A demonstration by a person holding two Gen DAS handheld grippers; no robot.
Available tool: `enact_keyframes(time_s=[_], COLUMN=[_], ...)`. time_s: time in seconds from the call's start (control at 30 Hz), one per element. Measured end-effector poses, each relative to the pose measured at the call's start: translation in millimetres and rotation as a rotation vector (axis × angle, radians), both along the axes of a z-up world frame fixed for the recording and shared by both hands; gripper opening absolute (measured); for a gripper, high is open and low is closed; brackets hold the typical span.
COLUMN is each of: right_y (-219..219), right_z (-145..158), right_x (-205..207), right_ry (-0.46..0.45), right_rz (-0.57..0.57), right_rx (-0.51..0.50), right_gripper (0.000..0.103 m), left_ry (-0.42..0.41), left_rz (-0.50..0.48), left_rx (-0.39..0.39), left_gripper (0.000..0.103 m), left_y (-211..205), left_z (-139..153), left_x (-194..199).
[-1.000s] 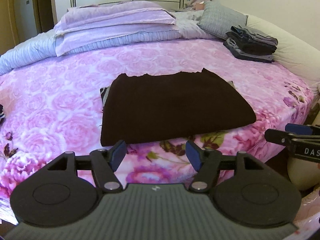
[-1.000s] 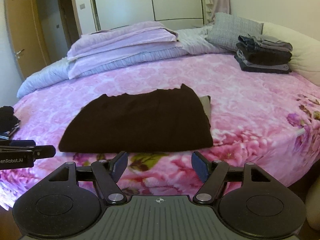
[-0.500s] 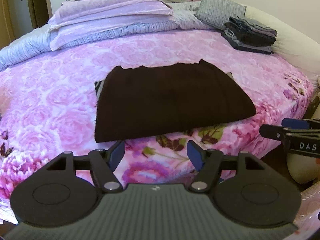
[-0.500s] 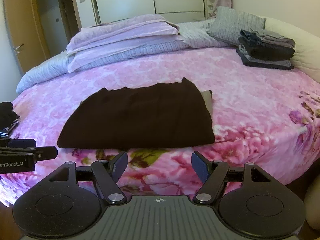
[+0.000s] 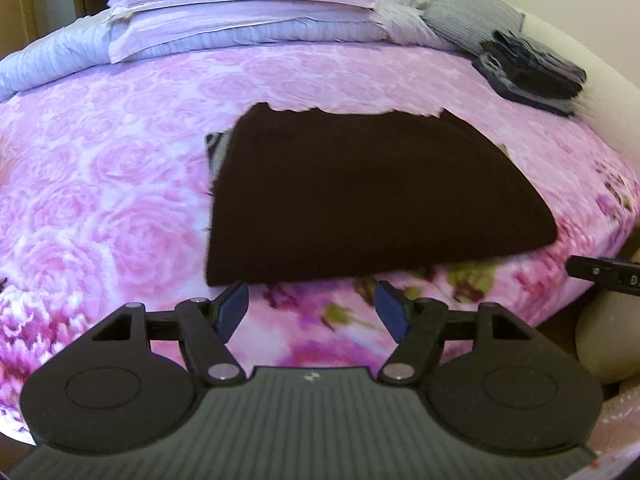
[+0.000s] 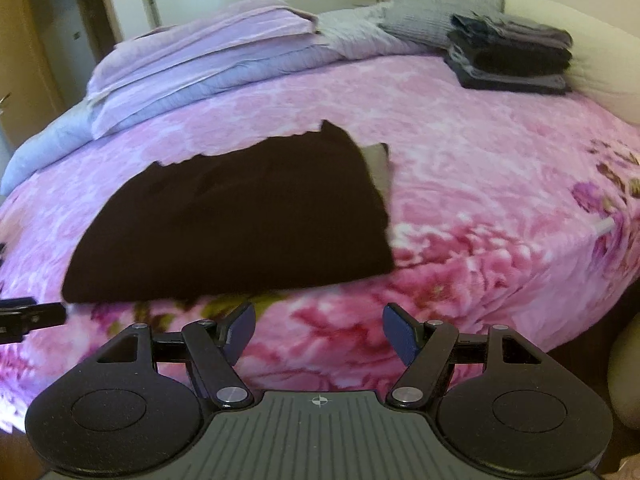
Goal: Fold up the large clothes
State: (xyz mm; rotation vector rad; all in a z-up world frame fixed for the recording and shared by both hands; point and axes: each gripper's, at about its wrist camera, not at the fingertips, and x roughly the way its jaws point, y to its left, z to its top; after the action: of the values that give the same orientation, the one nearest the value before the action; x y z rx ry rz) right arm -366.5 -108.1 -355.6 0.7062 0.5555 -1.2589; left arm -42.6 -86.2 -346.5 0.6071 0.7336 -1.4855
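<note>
Dark-brown folded garment (image 5: 372,200) on the pink floral bed (image 5: 100,168).
Left gripper (image 5: 313,306) and right gripper (image 6: 318,328) near its near edge, jaws wide apart, empty.

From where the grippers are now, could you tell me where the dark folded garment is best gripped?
Probably at the near edge of the dark folded garment, one corner per gripper. That edge lies closest along the bed's front, and both the left gripper and right gripper are open and facing it, so come in low from the front.
</note>
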Motion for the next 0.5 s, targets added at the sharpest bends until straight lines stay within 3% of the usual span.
enact_keyframes(time_s=[0.13, 0.27, 0.5], right_y=[-22.4, -49.7, -107.0], right_z=[-5.7, -16.0, -51.4], right_x=[-19.3, -45.6, -68.2], right_ry=[-0.066, -0.205, -0.371], right_rz=[-0.067, -0.146, -0.187], right_rx=[-0.007, -0.013, 0.022], right_gripper=[0.067, 0.068, 0.068], left_ry=[0.027, 0.062, 0.159], left_rz=[0.051, 0.108, 0.228], left_rx=[-0.007, -0.022, 0.001], left_gripper=[0.066, 0.066, 0.066], left_y=[-12.1, -26.6, -54.5], left_z=[-5.8, -11.6, -27.6], left_x=[24.4, 51.4, 97.9])
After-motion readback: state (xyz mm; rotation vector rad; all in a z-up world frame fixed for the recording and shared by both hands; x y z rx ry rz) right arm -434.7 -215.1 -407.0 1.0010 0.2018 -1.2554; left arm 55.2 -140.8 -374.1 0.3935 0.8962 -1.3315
